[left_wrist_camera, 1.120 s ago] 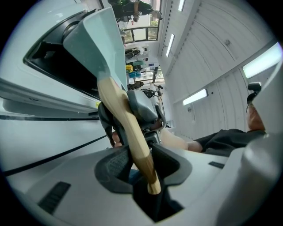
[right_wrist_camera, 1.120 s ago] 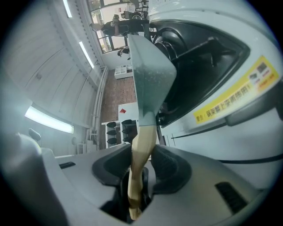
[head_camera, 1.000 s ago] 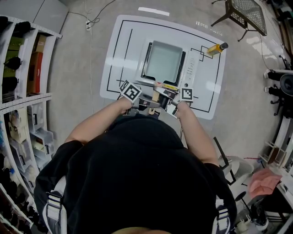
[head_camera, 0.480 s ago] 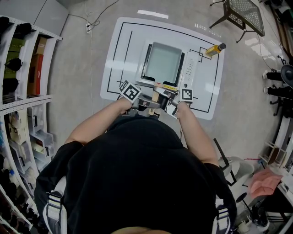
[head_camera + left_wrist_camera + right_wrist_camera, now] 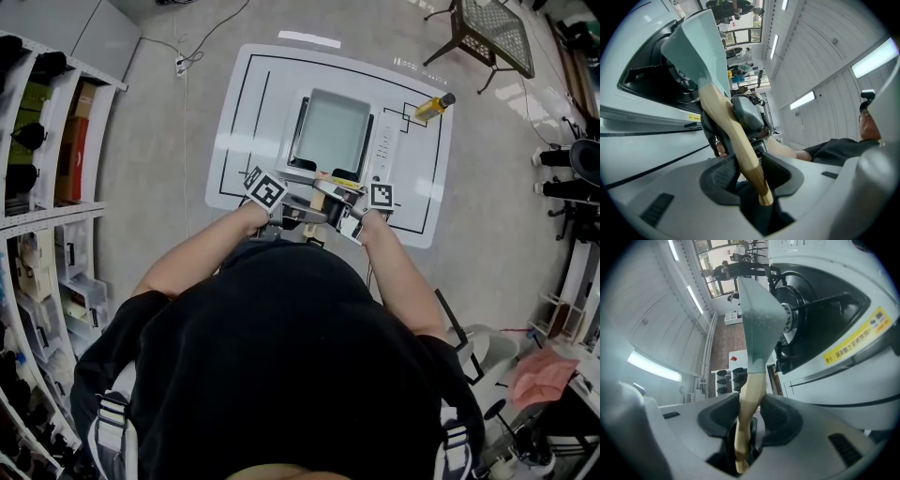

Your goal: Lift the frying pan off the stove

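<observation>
A square grey frying pan [image 5: 330, 127] sits over the white table-top stove [image 5: 389, 145]. Its wooden handle [image 5: 323, 195] points toward me. Both grippers meet at that handle from opposite sides. In the left gripper view my left gripper [image 5: 750, 176] is shut on the wooden handle [image 5: 736, 140], which runs up to the pale green pan [image 5: 696, 42]. My right gripper [image 5: 749, 420] is likewise shut on the handle [image 5: 749, 399] below the pan's wall [image 5: 759, 319]. The burner [image 5: 820, 310] shows dark beneath. Whether the pan's base touches the stove I cannot tell.
The stove stands on a white table [image 5: 244, 112] with black lines. A yellow bottle [image 5: 433, 106] lies at its far right corner. Shelves [image 5: 47, 141] line the left. A mesh stool [image 5: 497, 28] stands at the back right.
The head view has drifted a little, so the table sits slightly higher in the picture. Both grippers stay on the handle and the pan keeps its place.
</observation>
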